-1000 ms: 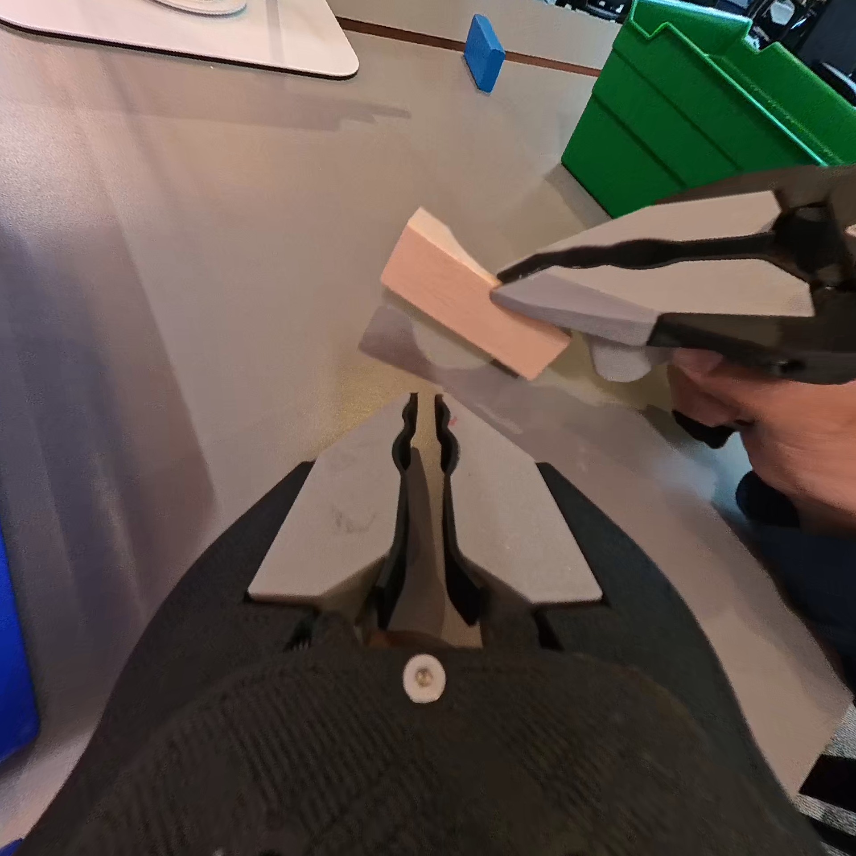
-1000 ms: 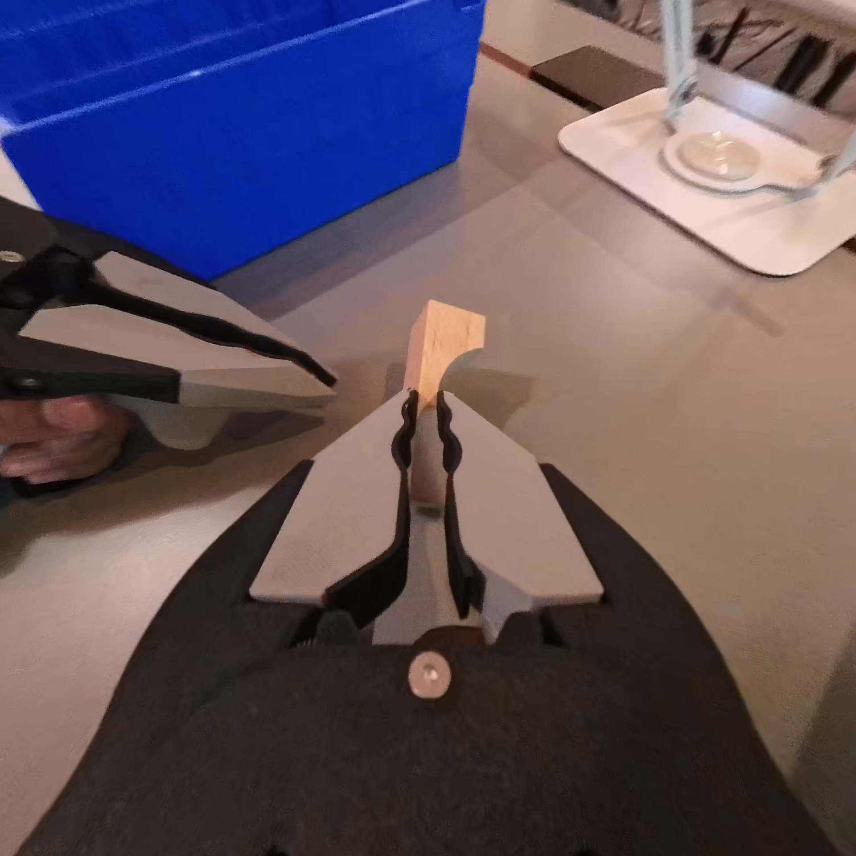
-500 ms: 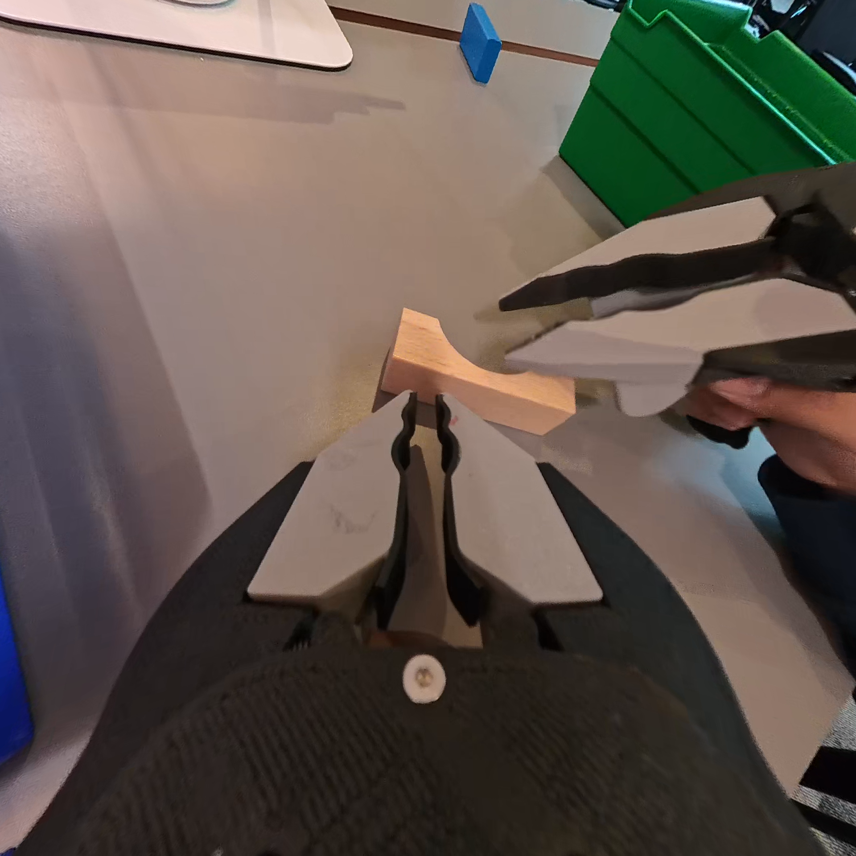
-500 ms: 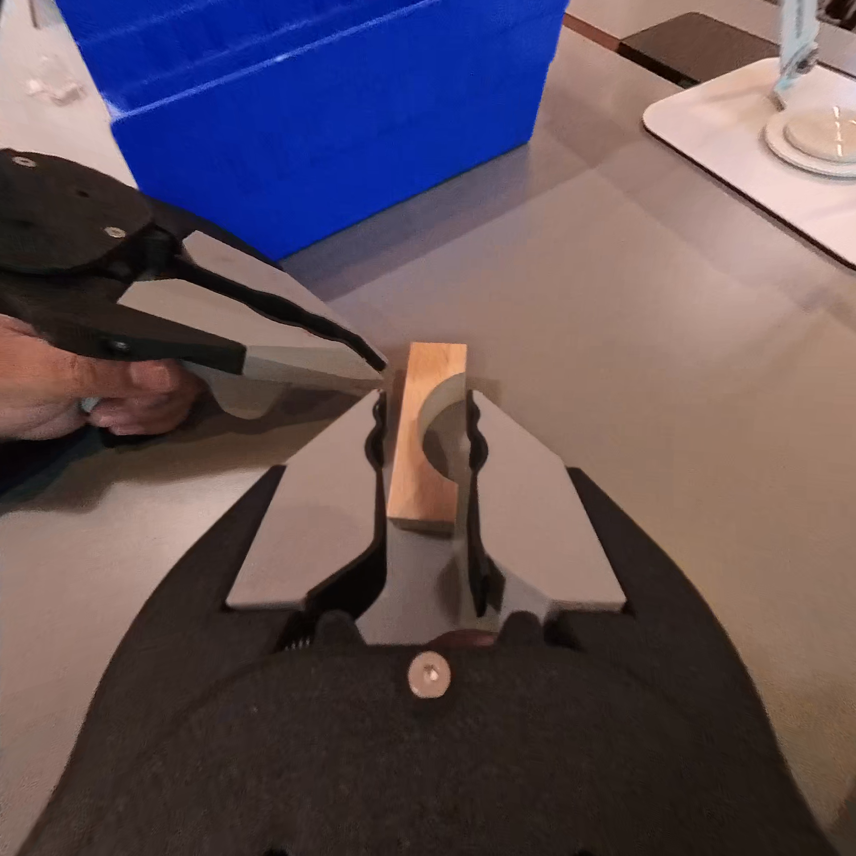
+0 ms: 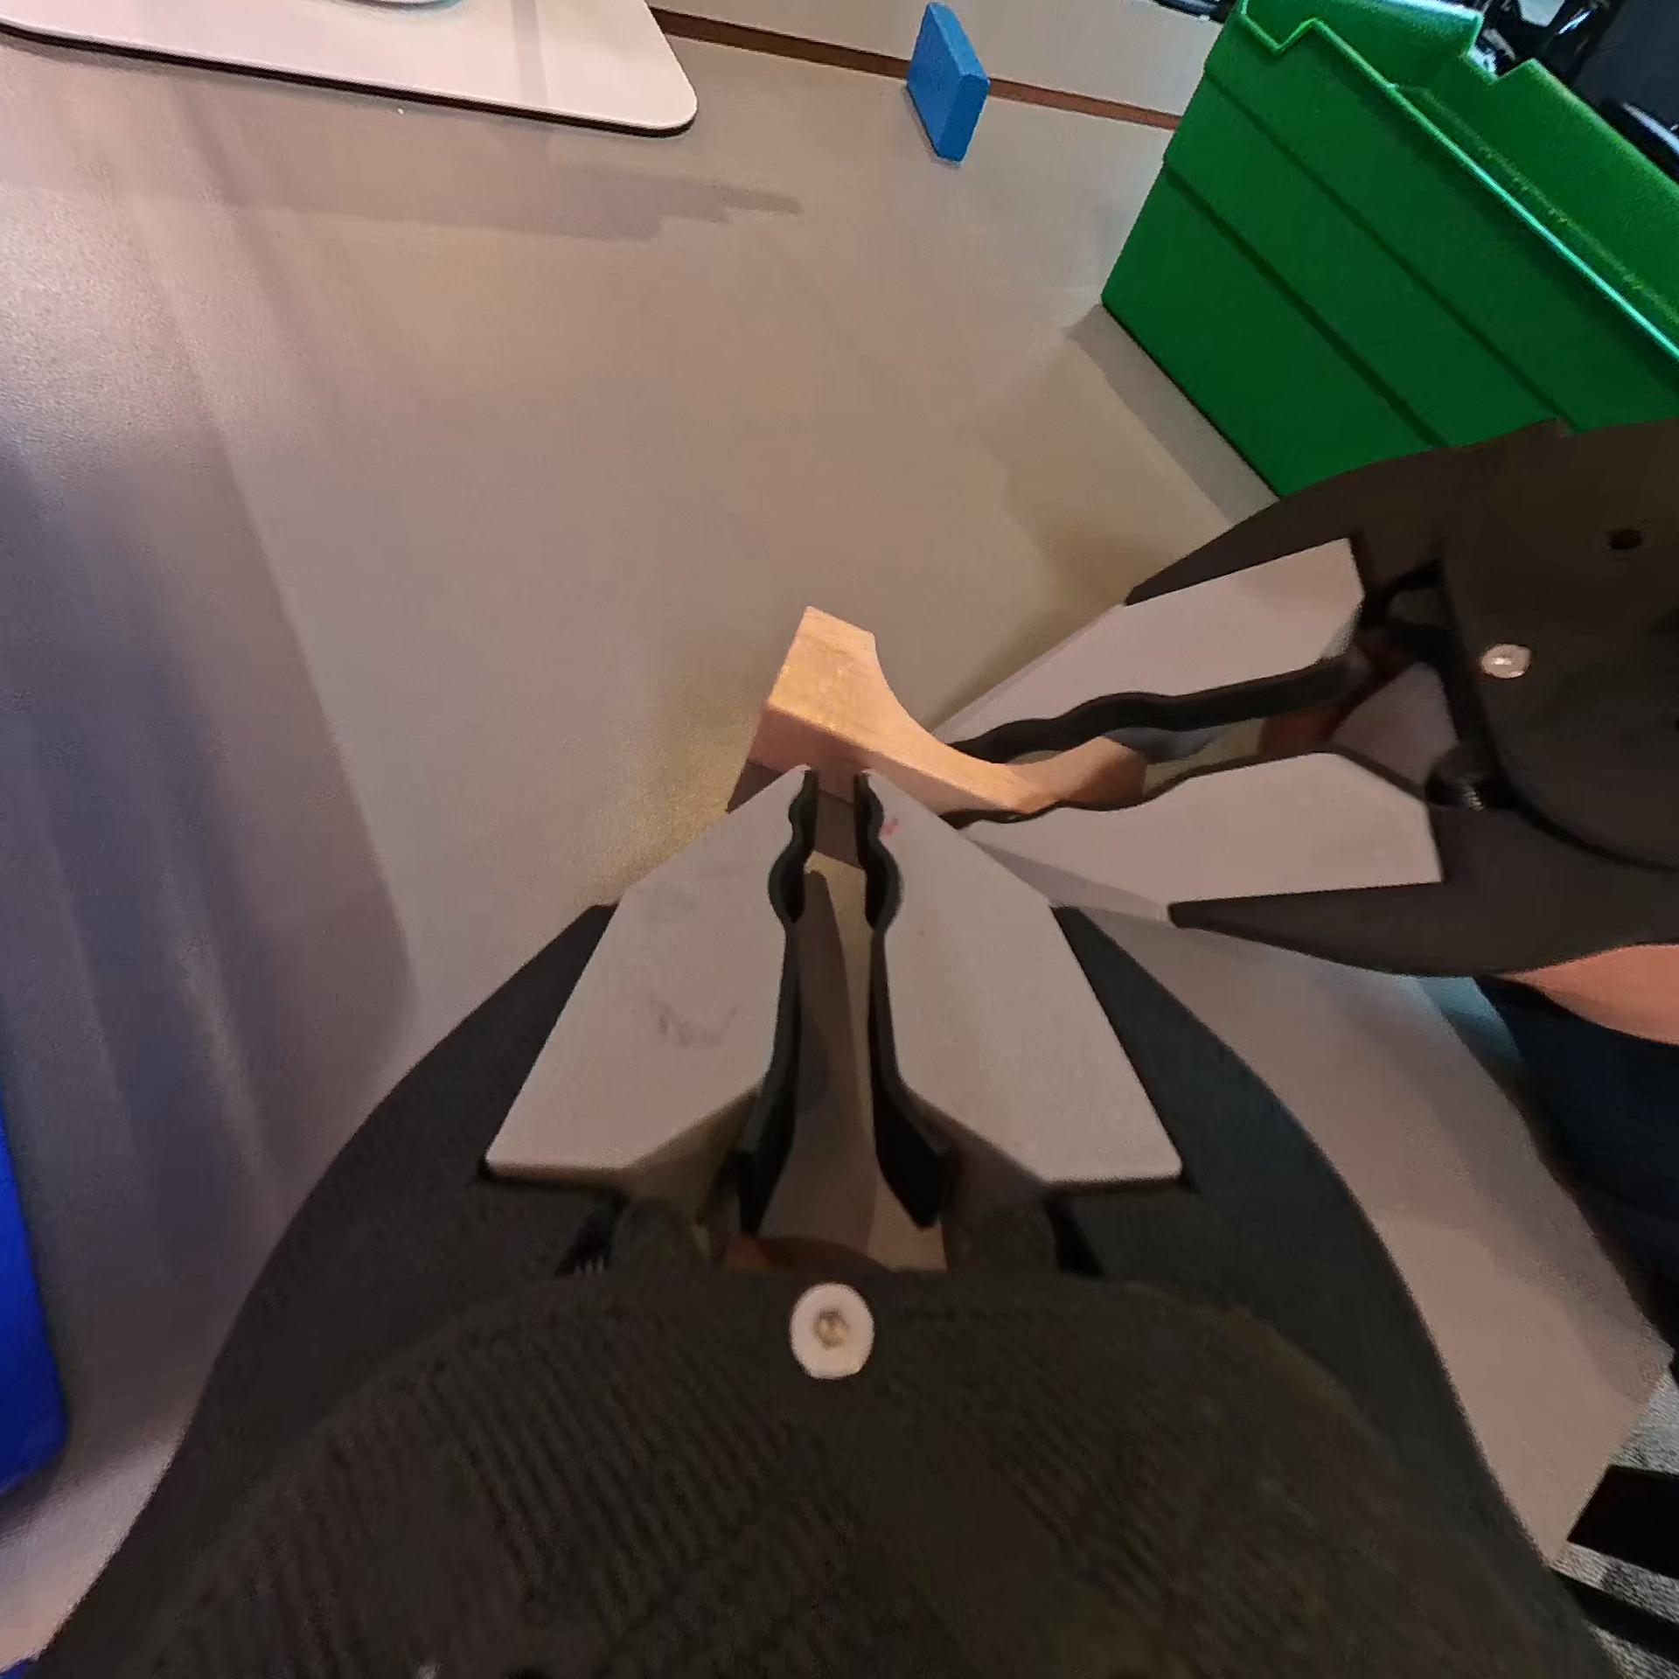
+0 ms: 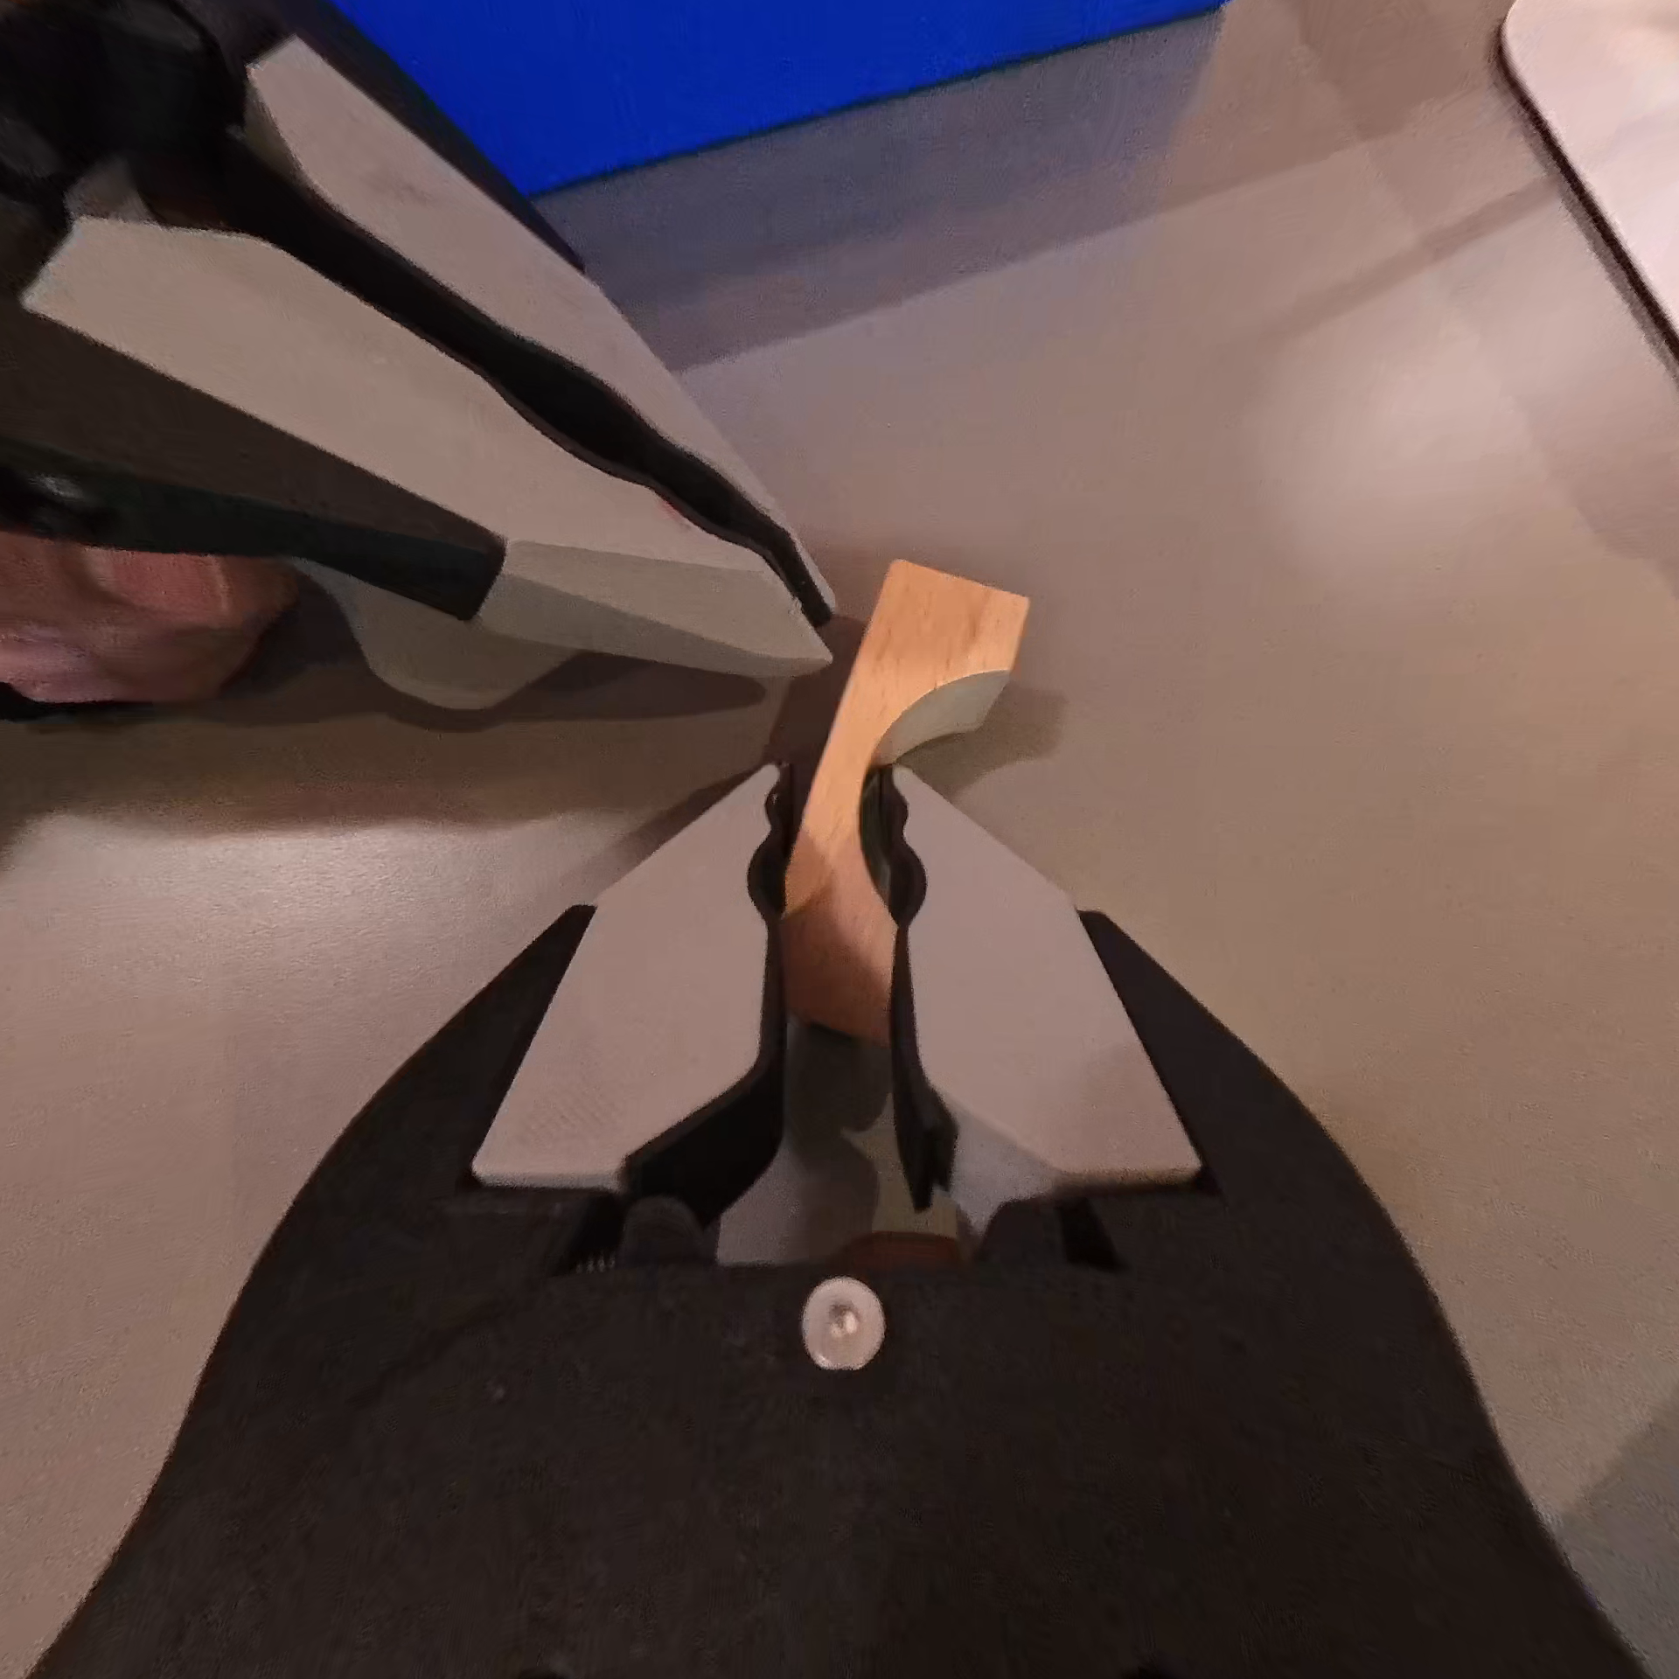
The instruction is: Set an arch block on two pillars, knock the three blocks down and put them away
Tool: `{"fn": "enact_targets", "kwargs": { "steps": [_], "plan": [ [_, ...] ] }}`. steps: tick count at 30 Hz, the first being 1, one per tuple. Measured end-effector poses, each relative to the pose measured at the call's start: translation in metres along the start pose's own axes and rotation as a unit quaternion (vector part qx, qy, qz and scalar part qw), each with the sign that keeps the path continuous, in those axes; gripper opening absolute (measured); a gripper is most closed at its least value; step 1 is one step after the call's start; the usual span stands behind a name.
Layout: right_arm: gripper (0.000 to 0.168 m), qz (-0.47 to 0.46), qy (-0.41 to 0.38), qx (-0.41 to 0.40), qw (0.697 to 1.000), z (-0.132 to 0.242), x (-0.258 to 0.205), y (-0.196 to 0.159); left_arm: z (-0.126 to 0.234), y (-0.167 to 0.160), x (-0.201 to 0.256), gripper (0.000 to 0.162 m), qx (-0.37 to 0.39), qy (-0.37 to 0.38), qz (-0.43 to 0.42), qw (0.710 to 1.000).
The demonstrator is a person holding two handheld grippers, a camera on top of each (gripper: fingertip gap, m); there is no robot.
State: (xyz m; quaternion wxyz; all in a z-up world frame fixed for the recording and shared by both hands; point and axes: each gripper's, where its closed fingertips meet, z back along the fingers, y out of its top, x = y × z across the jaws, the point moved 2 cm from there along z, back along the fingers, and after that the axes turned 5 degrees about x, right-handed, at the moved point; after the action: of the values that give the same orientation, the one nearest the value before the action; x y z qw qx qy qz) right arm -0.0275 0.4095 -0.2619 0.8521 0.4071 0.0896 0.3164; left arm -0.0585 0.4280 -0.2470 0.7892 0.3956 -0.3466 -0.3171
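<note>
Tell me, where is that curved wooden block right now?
The arch block sits between the right gripper's fingers, low over the grey table, with the shut left gripper's tips right beside its free end.

A smooth grey-beige desk (image 5: pixel 454 472) is seen ahead of the left tongs (image 5: pixel 834 789). A stepped green plastic bin (image 5: pixel 1381 236) is set on it to the far right of them. A small blue rectangular block (image 5: pixel 947 80) is stood far ahead, slightly right, near a dark strip at the desk's far edge. A flat white rounded-corner board (image 5: pixel 509 64) is laid far ahead and left. A large blue plastic crate (image 6: pixel 727 82) is placed far ahead of the right tongs (image 6: pixel 831 779).
</note>
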Motion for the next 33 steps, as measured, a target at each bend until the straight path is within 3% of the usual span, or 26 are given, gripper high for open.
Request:
{"fn": "enact_targets", "kwargs": {
  "steps": [5, 12, 19, 26, 29, 33],
  "plan": [
    [0.015, -0.049, -0.019, 0.099, 0.994, 0.023, 0.016, 0.026, 0.0, 0.0, 0.0, 0.005, 0.001, 0.0, -0.002, 1.0],
    [0.015, -0.018, -0.133, 0.19, 0.972, 0.057, 0.041, 0.049, 0.0, 0.0, 0.001, 0.005, 0.001, -0.001, -0.001, 1.0],
    [0.015, 0.036, -0.25, 0.295, 0.922, 0.127, 0.044, 0.074, 0.001, 0.0, 0.001, 0.005, 0.002, -0.004, 0.0, 1.0],
    [0.015, -0.016, -0.289, 0.376, 0.881, 0.215, 0.065, 0.067, -0.001, -0.002, 0.003, 0.006, -0.006, -0.005, -0.007, 1.0],
    [0.015, -0.03, -0.36, 0.337, 0.869, 0.251, 0.094, 0.049, -0.001, -0.002, 0.002, 0.006, -0.009, -0.005, -0.004, 1.0],
    [0.015, -0.097, -0.432, 0.222, 0.869, 0.266, 0.15, -0.016, -0.002, -0.003, 0.003, 0.006, -0.014, -0.006, -0.007, 1.0]
  ]
}}
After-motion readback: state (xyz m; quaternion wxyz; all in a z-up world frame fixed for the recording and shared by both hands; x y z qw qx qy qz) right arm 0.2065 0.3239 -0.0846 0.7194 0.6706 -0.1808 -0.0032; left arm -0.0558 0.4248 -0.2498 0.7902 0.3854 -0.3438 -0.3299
